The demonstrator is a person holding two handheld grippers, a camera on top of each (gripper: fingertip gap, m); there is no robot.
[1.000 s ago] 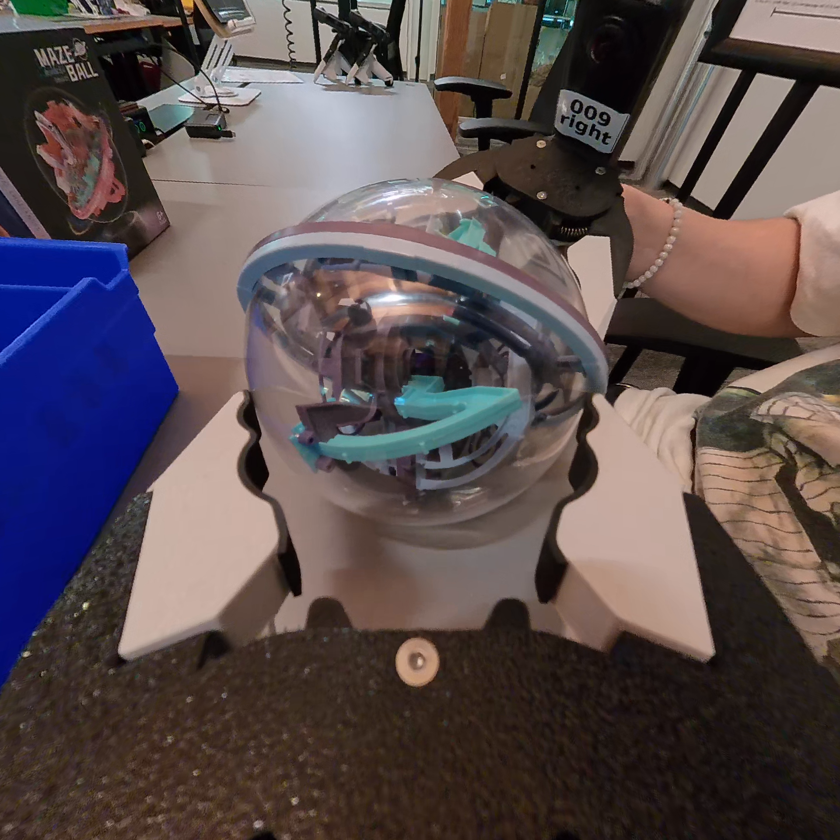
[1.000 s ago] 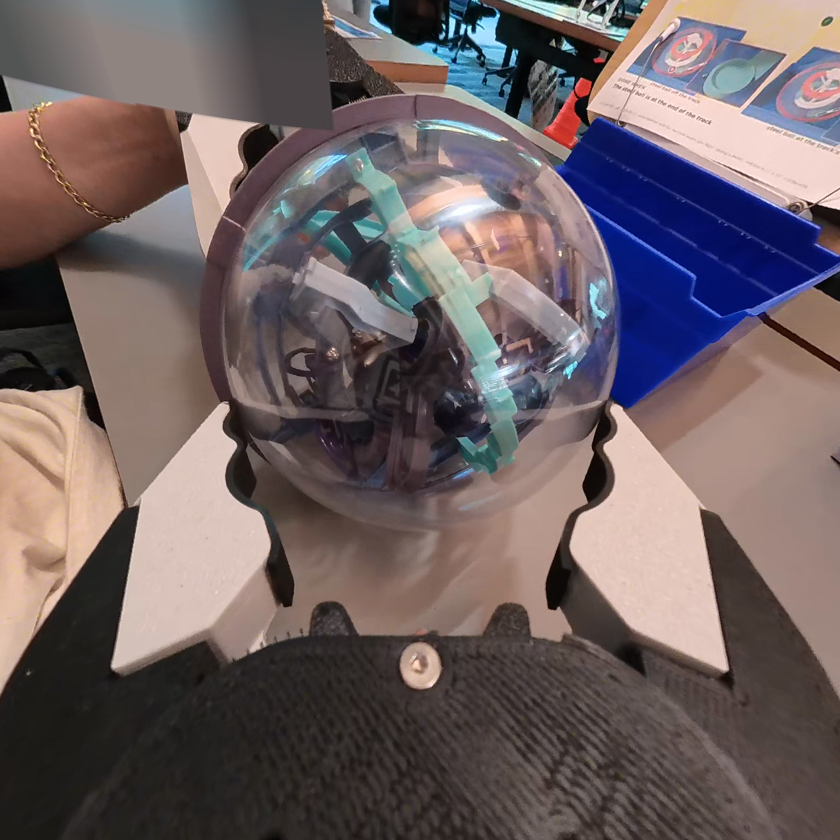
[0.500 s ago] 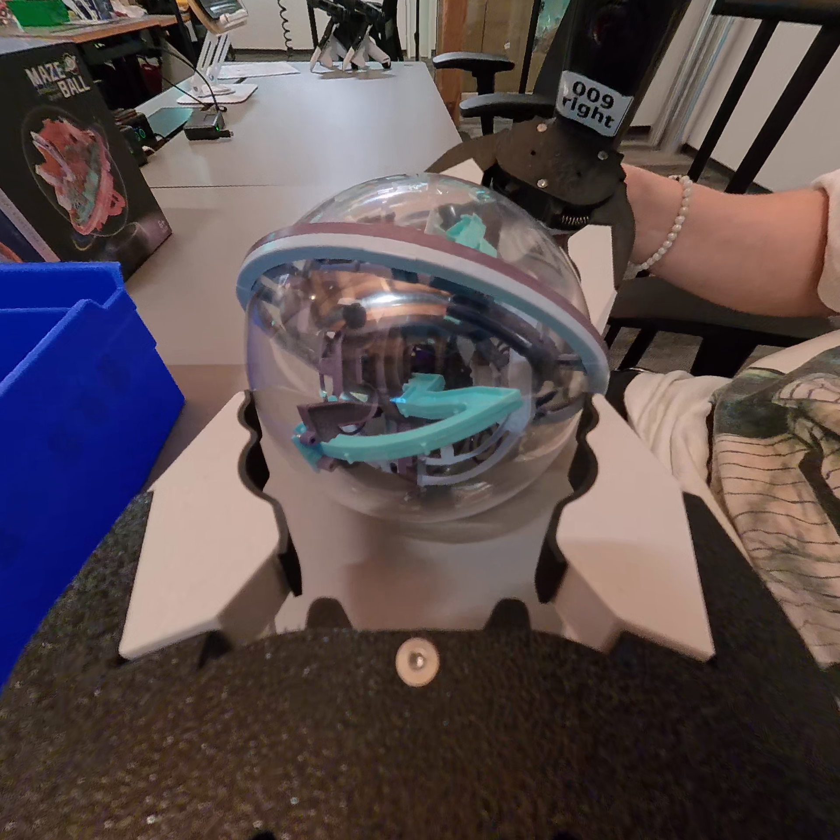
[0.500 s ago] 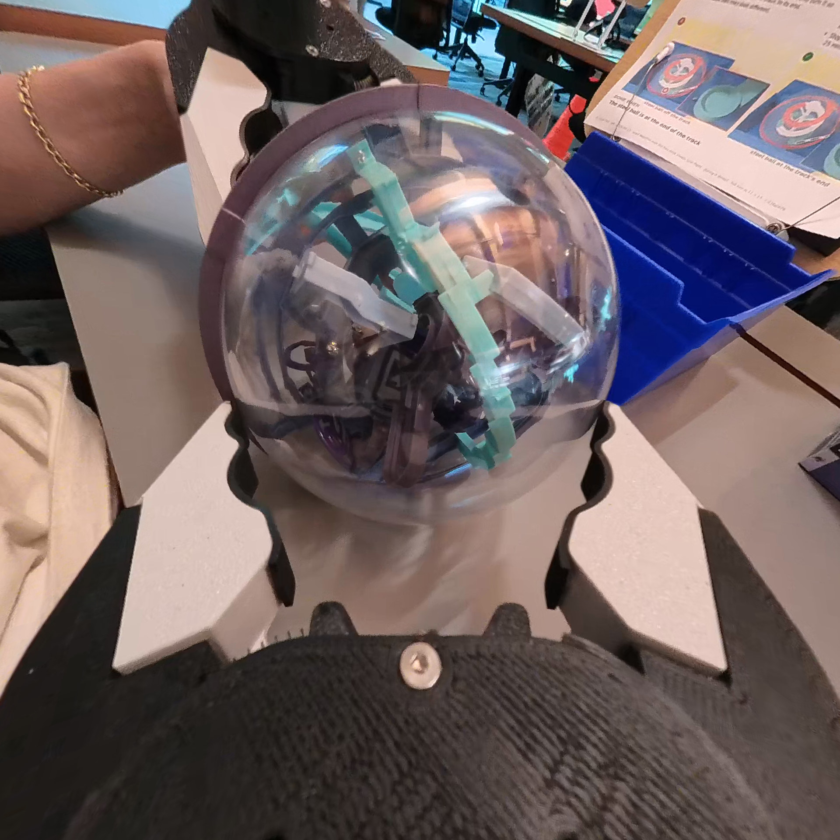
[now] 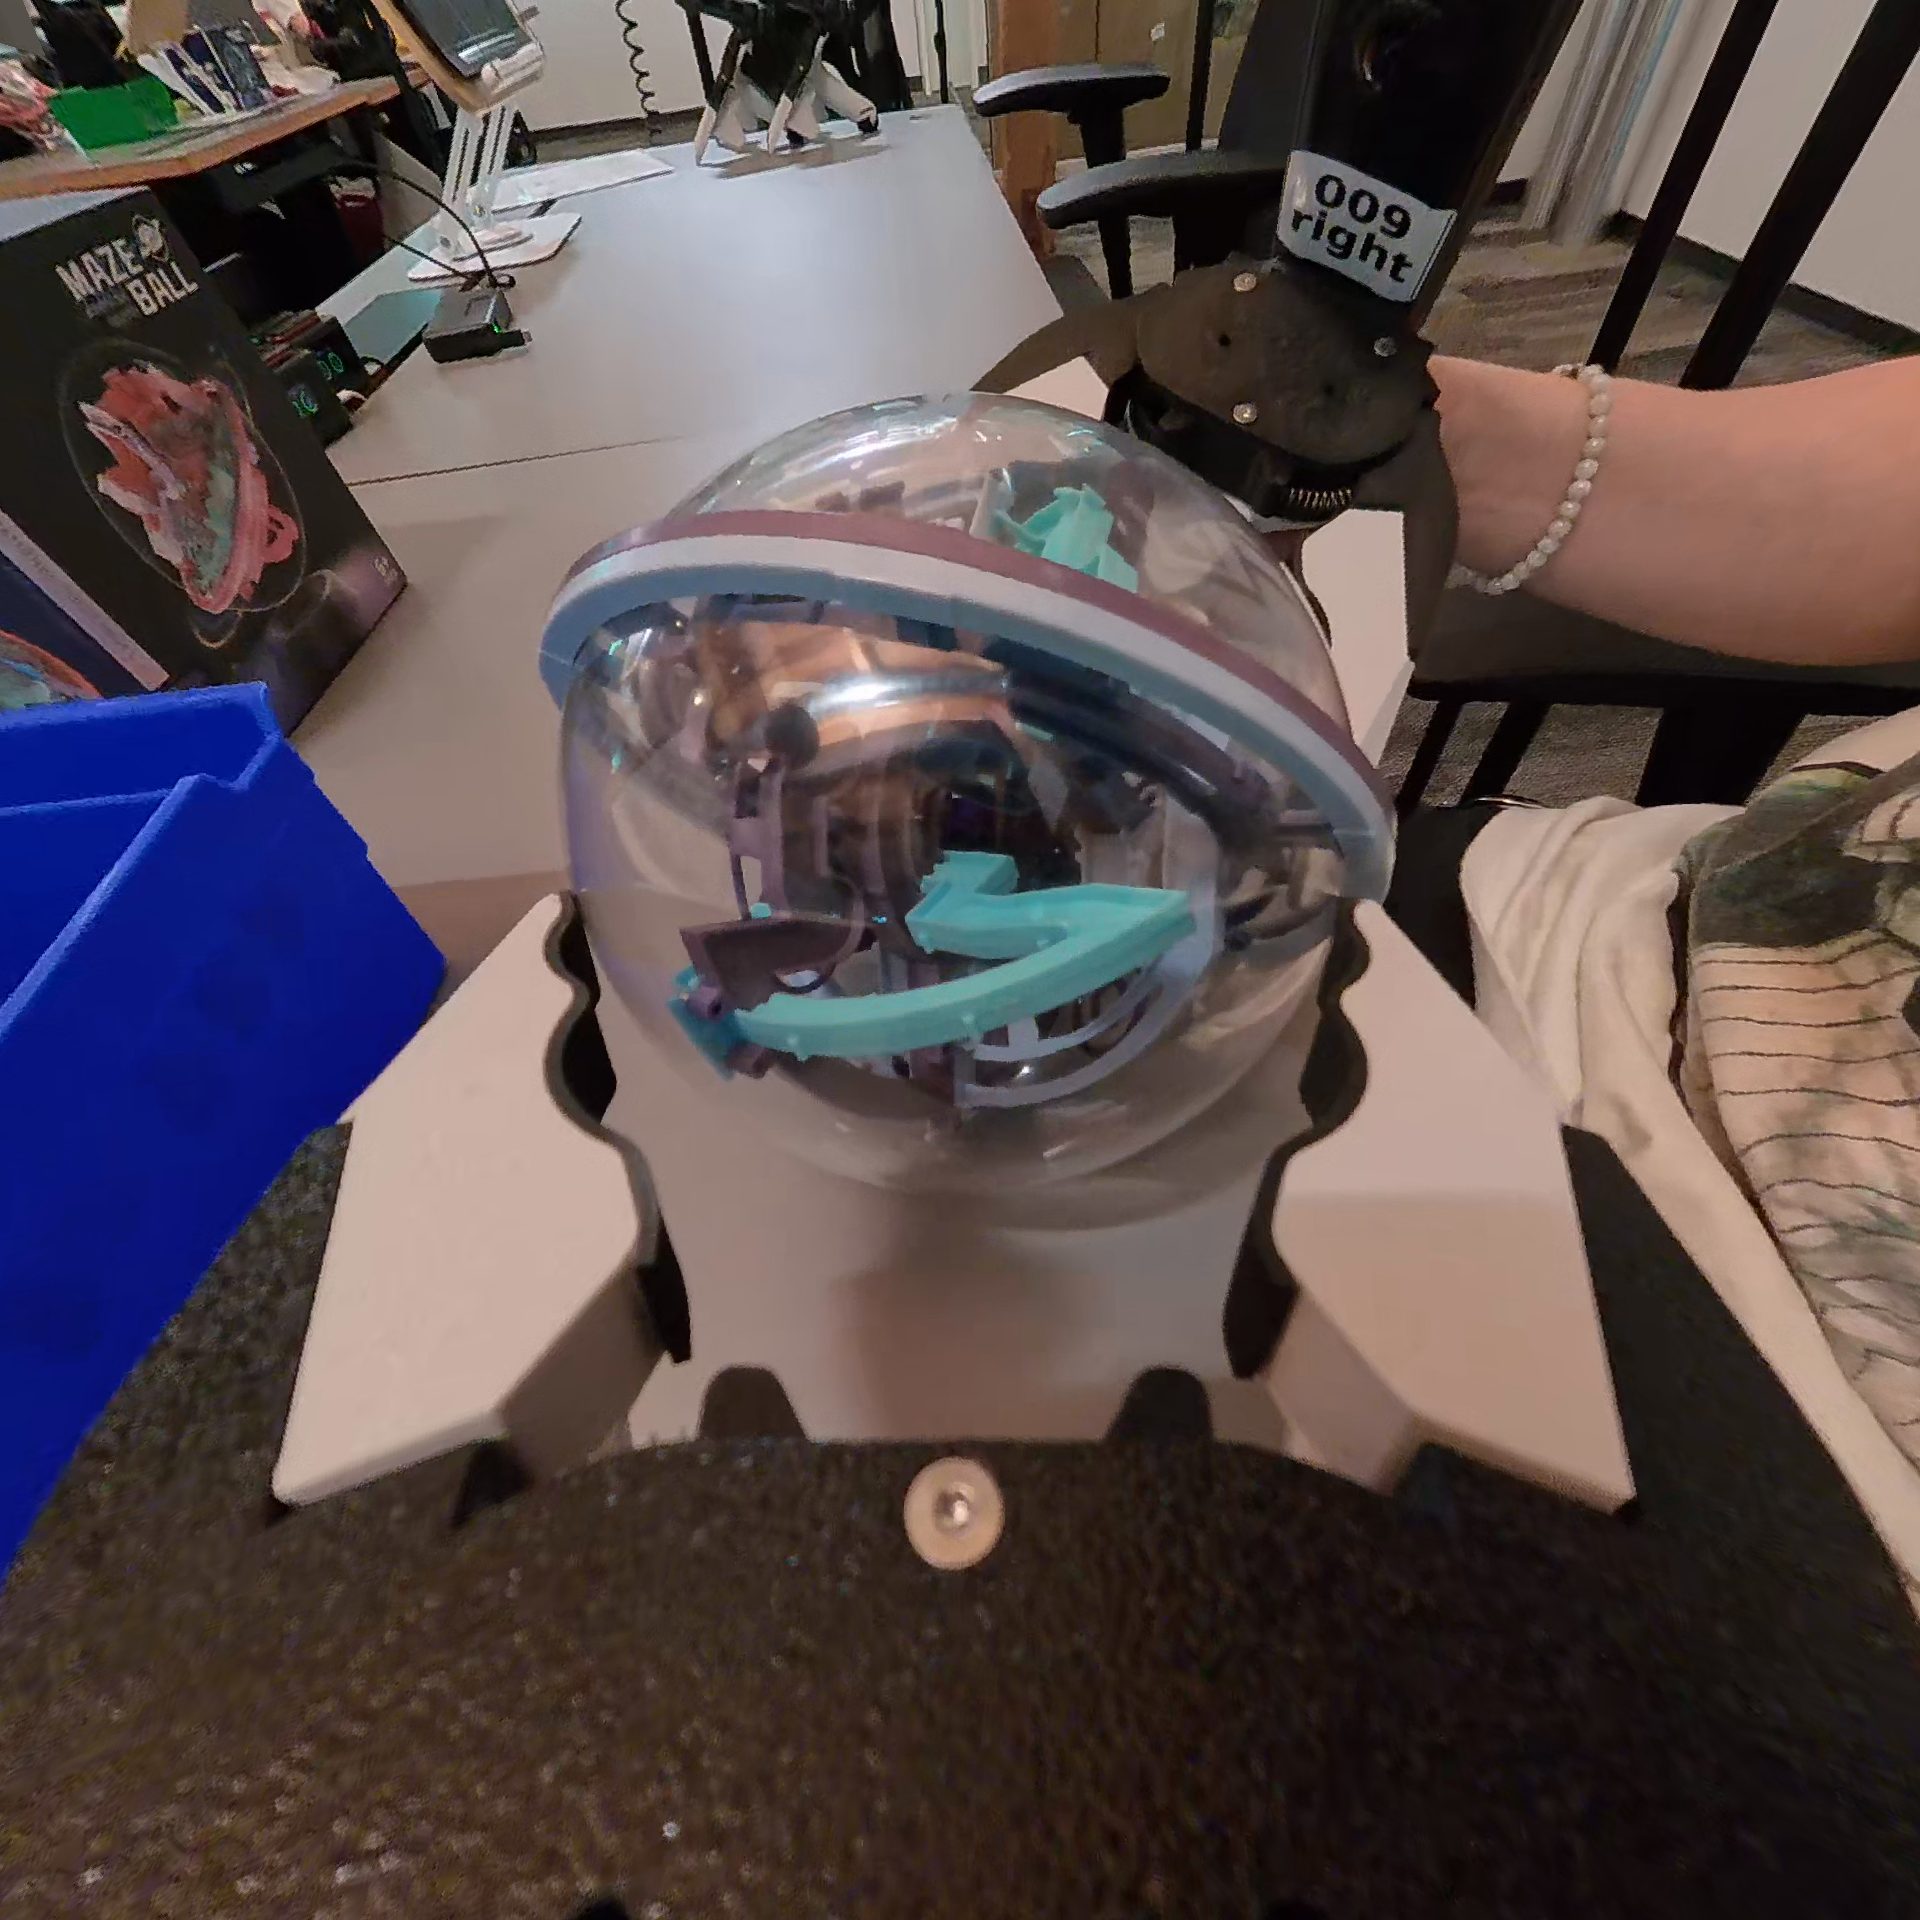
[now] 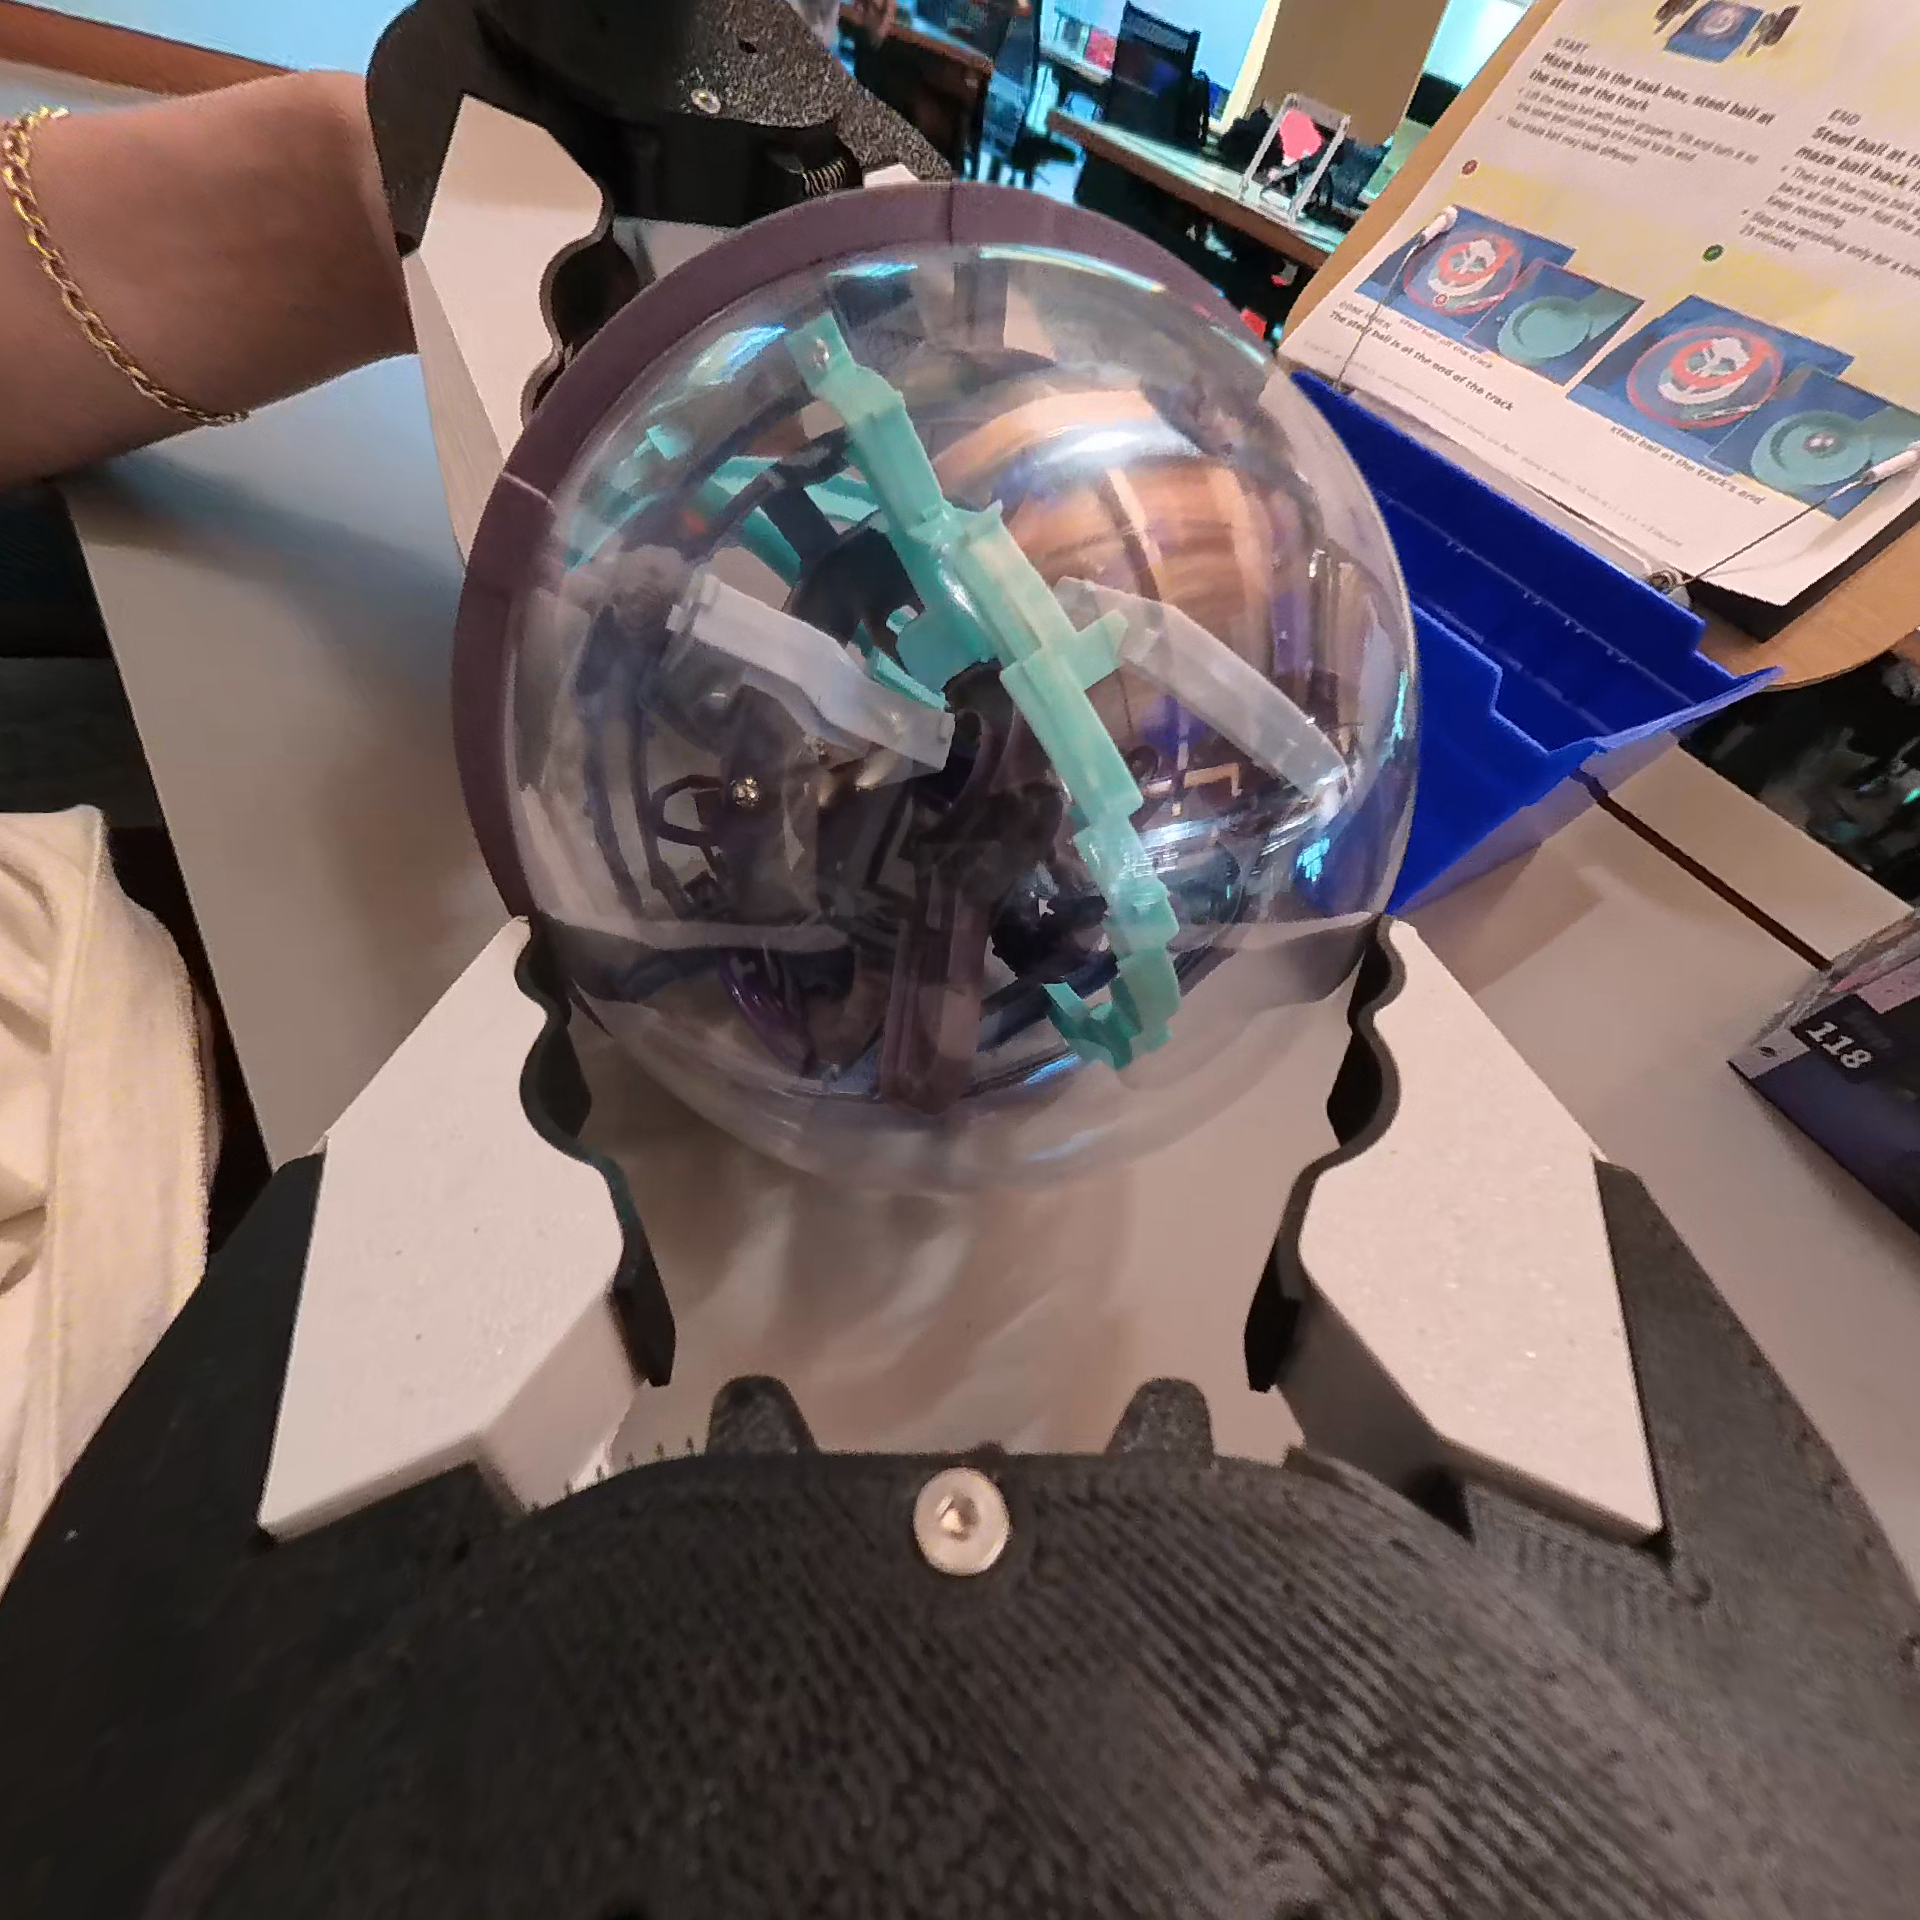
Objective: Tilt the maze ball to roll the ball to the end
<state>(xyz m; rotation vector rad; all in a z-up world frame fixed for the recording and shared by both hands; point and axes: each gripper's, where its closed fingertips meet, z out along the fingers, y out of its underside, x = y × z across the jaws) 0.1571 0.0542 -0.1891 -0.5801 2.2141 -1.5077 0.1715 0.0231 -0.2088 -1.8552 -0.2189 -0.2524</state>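
The maze ball [image 5: 966,831] is a clear sphere with teal, purple and grey tracks inside and a purple and light-blue band round it. It is held above the table between both grippers, which face each other. My left gripper [image 5: 961,935] is shut on its sides, both pads against the shell. My right gripper [image 6: 951,945] grips the maze ball [image 6: 935,675] from the opposite side in the same way. The right gripper also shows behind the sphere in the left wrist view [image 5: 1278,416], and the left gripper in the right wrist view [image 6: 665,114]. A small steel ball [image 6: 743,792] sits on a dark purple track inside.
A blue bin [image 5: 156,987] stands close on the left, also seen in the right wrist view [image 6: 1507,675]. The toy's black box [image 5: 156,468] stands behind it on the grey table [image 5: 675,312]. An instruction sheet [image 6: 1662,260] leans behind the bin. A small dark box [image 6: 1849,1049] lies at the right.
Both grippers have tipped slightly with the maze ball still gripped, and the background has shifted in both views. The steel ball sits at about the same spot in the maze.
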